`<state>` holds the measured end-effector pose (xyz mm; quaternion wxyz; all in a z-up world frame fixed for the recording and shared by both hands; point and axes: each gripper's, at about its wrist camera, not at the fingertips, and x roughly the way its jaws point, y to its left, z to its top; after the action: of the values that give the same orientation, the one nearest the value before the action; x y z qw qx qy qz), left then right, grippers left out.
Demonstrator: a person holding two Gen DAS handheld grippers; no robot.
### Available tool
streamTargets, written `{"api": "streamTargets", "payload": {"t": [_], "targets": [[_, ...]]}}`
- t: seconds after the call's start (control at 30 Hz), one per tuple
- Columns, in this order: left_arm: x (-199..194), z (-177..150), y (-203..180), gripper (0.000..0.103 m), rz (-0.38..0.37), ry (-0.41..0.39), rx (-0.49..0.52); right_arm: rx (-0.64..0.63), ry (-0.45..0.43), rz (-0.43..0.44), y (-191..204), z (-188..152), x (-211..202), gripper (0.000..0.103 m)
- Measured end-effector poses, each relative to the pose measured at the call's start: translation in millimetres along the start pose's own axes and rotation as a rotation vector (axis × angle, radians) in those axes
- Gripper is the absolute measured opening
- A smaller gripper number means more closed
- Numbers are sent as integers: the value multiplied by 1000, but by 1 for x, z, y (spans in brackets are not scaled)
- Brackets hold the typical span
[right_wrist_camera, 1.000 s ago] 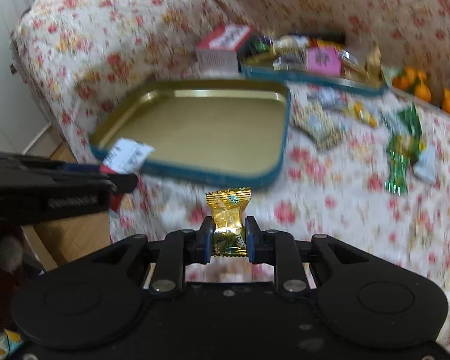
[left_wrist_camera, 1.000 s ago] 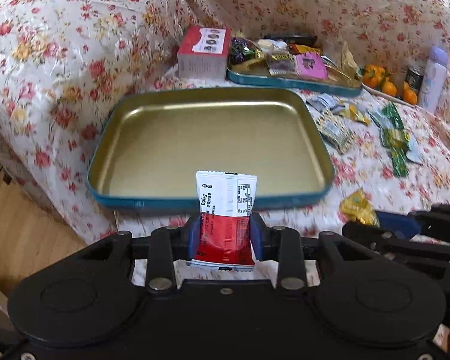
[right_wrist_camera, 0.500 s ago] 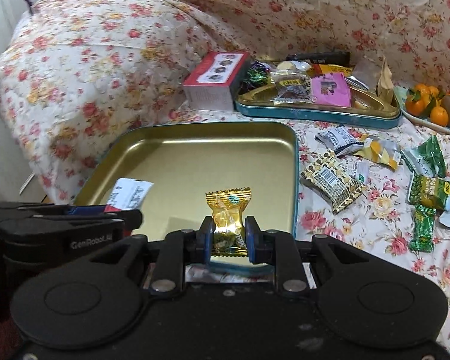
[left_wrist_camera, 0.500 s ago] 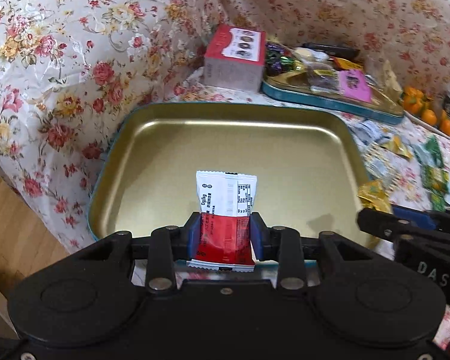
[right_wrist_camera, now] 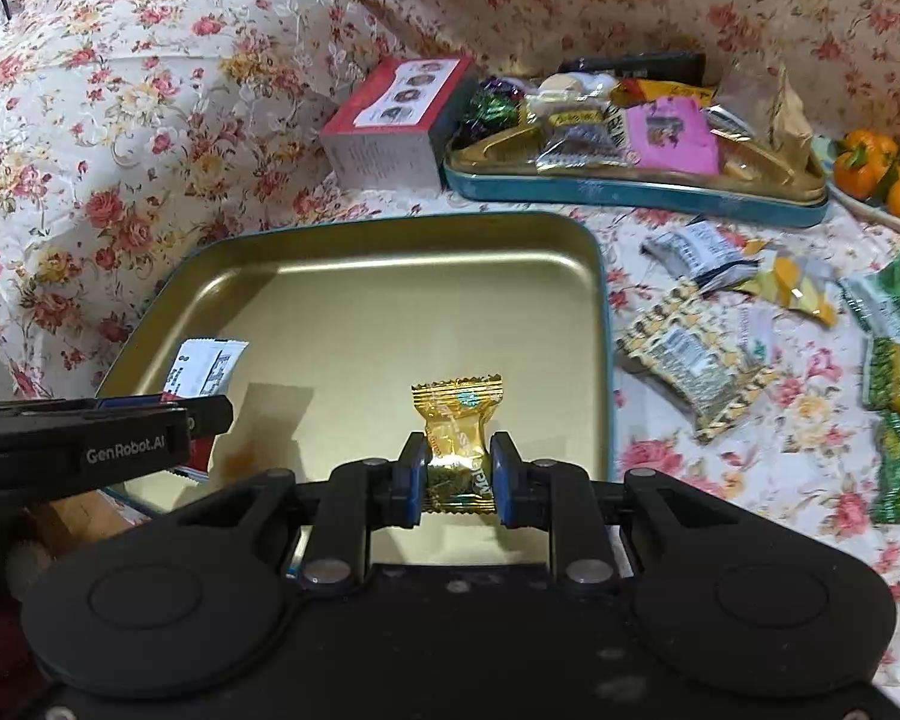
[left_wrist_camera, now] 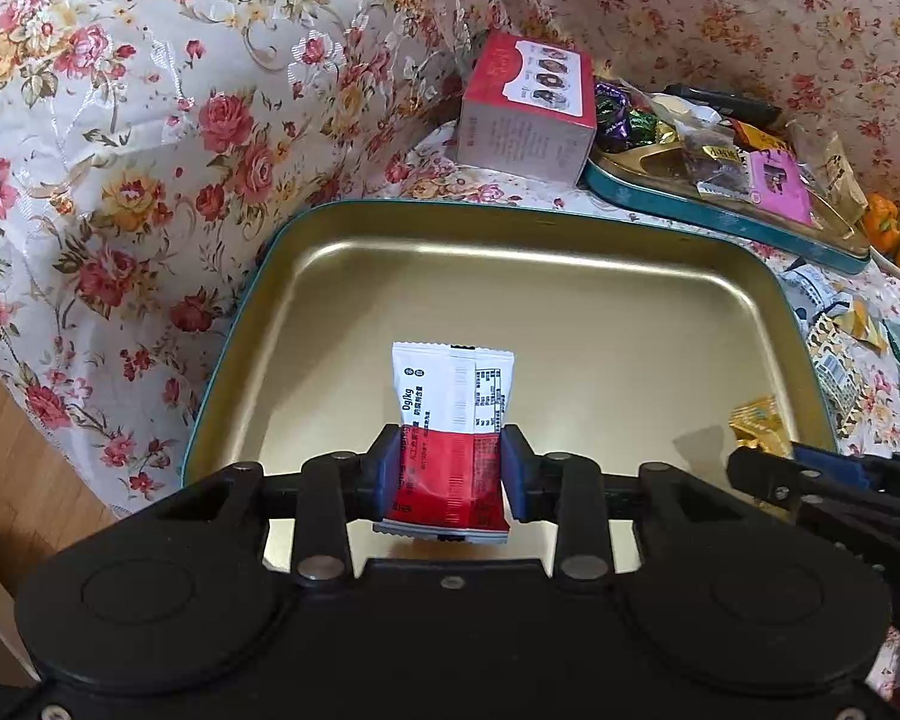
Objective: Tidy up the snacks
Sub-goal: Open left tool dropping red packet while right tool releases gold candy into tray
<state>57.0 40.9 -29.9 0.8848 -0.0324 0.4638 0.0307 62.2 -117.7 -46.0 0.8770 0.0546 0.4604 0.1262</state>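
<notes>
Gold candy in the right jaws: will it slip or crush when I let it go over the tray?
The gold candy probably is light: its crinkled foil wrapper holds its shape between the shut jaws without sagging. The foil looks glossy, so it may slide a little on the smooth tray floor. It seems pinched narrower at the grip, so the wrapper likely yields; whether the candy inside is hard, I cannot tell.

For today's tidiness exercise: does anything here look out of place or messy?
Yes. Several snack packets lie scattered on the floral cloth right of the empty gold tray, outside either tray. Nothing looks spilled or damaged.
</notes>
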Motion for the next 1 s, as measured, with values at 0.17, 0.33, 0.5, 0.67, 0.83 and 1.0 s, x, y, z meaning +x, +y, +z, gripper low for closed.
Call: {"api": "streamTargets", "payload": {"t": [0.17, 0.33, 0.5, 0.67, 0.83, 1.0], "targets": [[0, 1, 8, 44, -18, -6, -10, -16, -5, 0, 6, 0, 8, 25], [-4, -1, 12, 47, -16, -9, -24, 1, -18, 15, 5, -1, 3, 27], [-10, -4, 8, 48, -19, -24, 18, 0, -42, 22, 5, -4, -13, 28], [-22, -2, 6, 48, -6, -63, 29, 5, -74, 31, 6, -8, -31, 30], [-36, 1, 3, 48, 3, -91, 30, 7, -102, 35, 7, -11, -46, 30], [-54, -5, -7, 48, -24, -115, 39, 16, -128, 37, 4, -18, -63, 30]]}}
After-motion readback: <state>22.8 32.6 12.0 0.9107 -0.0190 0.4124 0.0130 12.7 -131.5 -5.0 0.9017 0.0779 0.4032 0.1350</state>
